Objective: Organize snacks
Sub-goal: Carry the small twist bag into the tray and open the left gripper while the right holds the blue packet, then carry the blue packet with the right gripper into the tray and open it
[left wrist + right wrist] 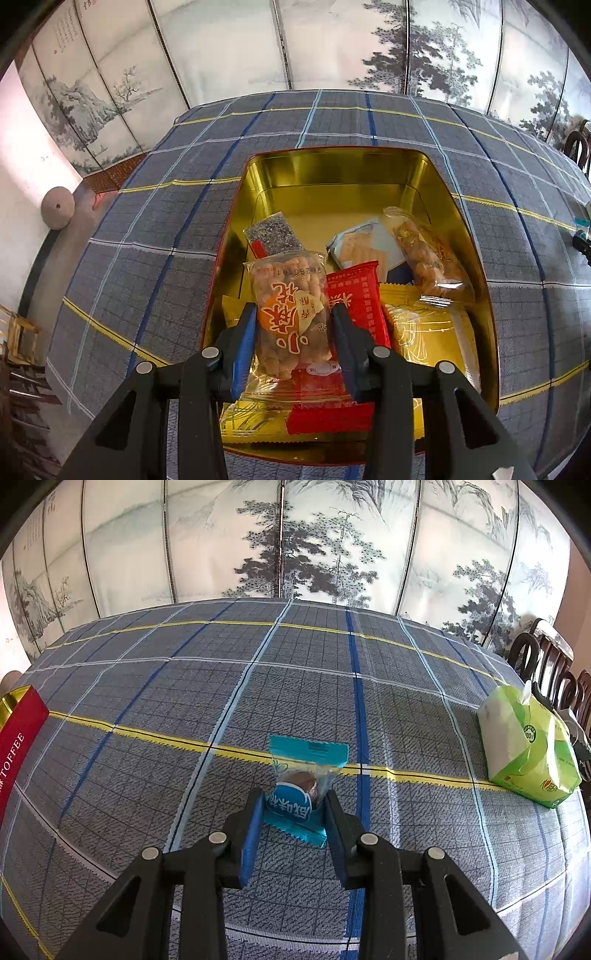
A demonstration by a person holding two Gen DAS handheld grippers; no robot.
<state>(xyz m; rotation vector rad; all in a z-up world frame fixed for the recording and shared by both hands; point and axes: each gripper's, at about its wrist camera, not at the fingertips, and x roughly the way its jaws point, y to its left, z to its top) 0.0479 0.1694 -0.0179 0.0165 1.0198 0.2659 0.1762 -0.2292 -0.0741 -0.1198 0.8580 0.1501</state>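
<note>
Plaid-clothed table (184, 738) before painted screen (295, 535). Left gripper (293, 321) clamps peanut snack pack (291, 314) over gold tin's (332, 166) near edge; right gripper (293, 805) pinches blue-wrapped snack (304, 782) mid-table. Tissue pack (528, 746) at right edge.

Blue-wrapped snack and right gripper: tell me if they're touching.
Touching. The right wrist view shows the right gripper with both pads pressed against the sides of the blue-wrapped snack, which lies on the checked tablecloth.
</note>
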